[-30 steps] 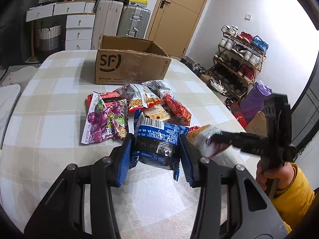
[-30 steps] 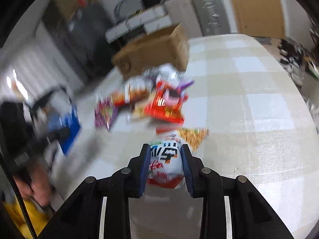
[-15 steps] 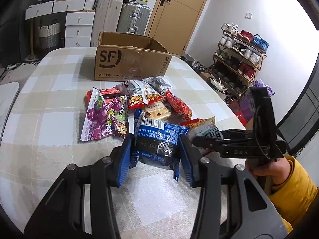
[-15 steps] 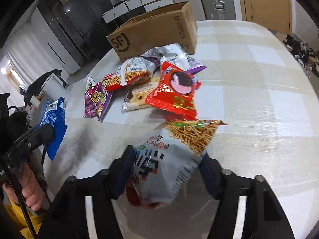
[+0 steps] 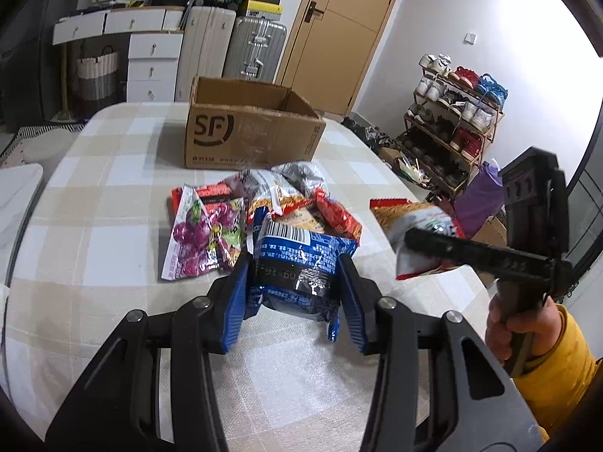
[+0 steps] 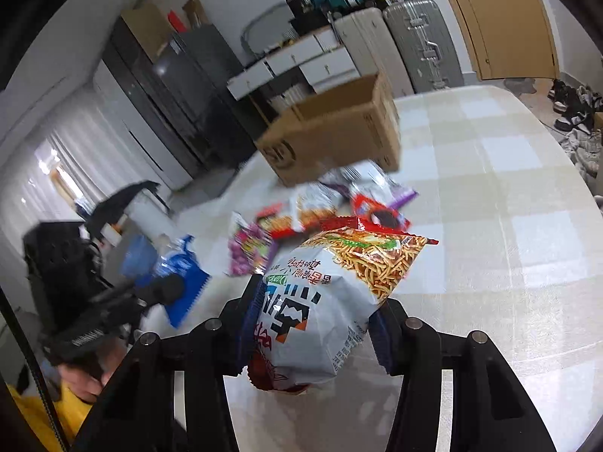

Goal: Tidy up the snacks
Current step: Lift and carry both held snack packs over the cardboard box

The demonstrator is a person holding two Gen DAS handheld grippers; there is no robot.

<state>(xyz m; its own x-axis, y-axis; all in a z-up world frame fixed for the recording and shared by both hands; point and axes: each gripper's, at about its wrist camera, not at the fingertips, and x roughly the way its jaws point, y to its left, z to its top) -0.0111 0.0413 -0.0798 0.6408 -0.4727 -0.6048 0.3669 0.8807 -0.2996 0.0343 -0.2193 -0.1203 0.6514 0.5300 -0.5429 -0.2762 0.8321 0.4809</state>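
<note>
We find the left gripper (image 5: 296,278) clamped on a crinkled blue foil snack packet (image 5: 297,263), held above the checked tablecloth (image 5: 94,248). The right gripper (image 6: 314,324), its jaws having just been closing, grips a white-and-red noodle snack bag (image 6: 331,301), lifted clear of the snack pile (image 5: 264,203) before the open brown cardboard box (image 5: 248,135).

Even, bright indoor light fills both fisheye views, corners vignetted black. The left view is sharp; the right is motion-blurred, with a window (image 6: 56,173), possibly, glaring at left.
</note>
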